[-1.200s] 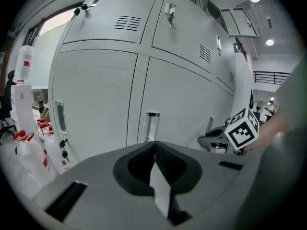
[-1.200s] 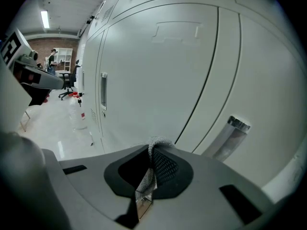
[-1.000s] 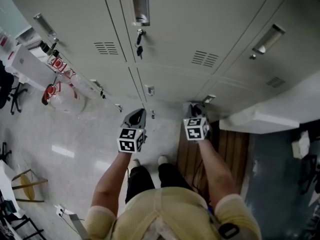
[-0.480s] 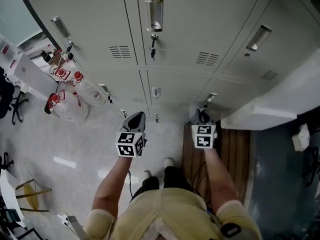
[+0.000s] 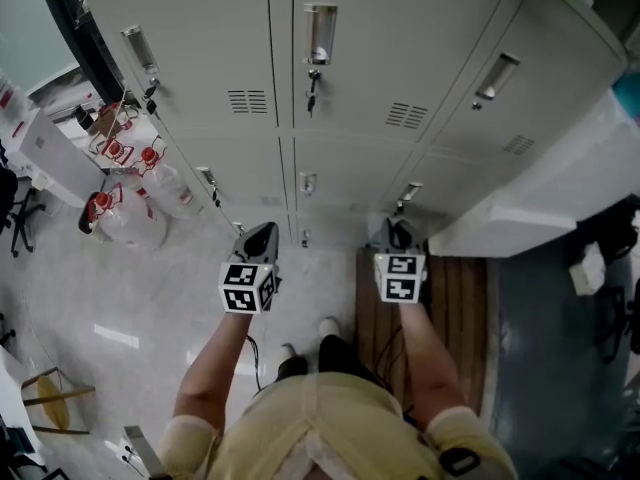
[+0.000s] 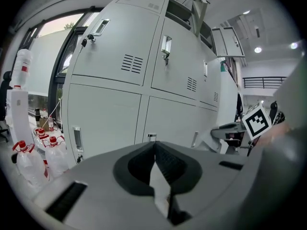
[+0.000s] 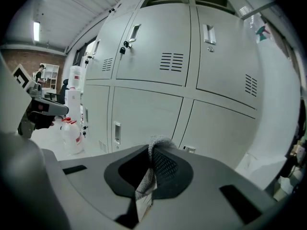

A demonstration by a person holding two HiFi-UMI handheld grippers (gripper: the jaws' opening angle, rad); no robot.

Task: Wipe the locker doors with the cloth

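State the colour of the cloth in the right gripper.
Grey, with a fine knit texture. The cloth shows best in the right gripper view.

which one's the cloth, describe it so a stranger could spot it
In front of the grey locker bank, find the right gripper. The cloth is the grey knitted fold pinched between its jaws; the left gripper is shut on nothing.
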